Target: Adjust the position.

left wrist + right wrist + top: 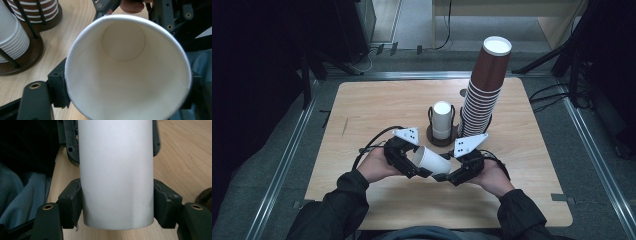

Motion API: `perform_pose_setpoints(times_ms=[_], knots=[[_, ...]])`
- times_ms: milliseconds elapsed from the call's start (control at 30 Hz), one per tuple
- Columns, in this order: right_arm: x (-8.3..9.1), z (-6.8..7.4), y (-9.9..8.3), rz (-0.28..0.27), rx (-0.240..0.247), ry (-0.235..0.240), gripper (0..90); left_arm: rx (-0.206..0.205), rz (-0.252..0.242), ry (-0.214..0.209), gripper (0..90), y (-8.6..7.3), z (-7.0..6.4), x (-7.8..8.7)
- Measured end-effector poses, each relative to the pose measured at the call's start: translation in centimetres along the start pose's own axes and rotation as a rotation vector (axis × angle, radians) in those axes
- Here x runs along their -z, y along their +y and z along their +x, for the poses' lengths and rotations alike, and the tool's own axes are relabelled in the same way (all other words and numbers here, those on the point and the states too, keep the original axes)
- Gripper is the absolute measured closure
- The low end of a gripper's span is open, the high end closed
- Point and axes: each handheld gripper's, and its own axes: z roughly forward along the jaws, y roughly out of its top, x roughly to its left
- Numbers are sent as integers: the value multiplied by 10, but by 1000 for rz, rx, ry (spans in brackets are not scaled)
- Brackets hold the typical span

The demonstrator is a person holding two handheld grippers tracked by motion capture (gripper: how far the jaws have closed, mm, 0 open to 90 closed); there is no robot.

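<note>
A white paper cup [434, 161] lies on its side between my two grippers, just above the front middle of the wooden table [377, 110]. My left gripper [413, 164] is shut on the cup near its open rim. In the left gripper view I look straight into the cup [125, 70], and the left gripper [125, 85] pinches the rim slightly oval. My right gripper [446, 175] is shut on the cup's base end. In the right gripper view the cup's wall [116, 175] sits between the black pads of the right gripper [118, 205].
Behind the grippers stands a dark wooden cup holder [435, 140] with a short stack of white cups [442, 120]. A tall leaning stack of brown cups [484, 90] rises beside it. Both stacks, white [10, 37] and brown [37, 10], are close by.
</note>
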Motion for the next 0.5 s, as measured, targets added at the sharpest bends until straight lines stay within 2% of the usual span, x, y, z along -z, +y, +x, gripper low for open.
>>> perform_pose_setpoints(times_ms=[133,233,300,433,500], knots=[[1,0,0,3,13,-1,343,10,7,-31,277,0,2,1],[0,0,0,10,12,-4,345,5,13,-31,313,0,2,3],[0,0,0,7,8,-1,346,12,12,-45,331,1,3,4],[1,0,0,0,11,-1,344,18,15,-55,337,1,3,6],[0,0,1,3,-2,-3,305,19,18,-48,333,1,3,7]])
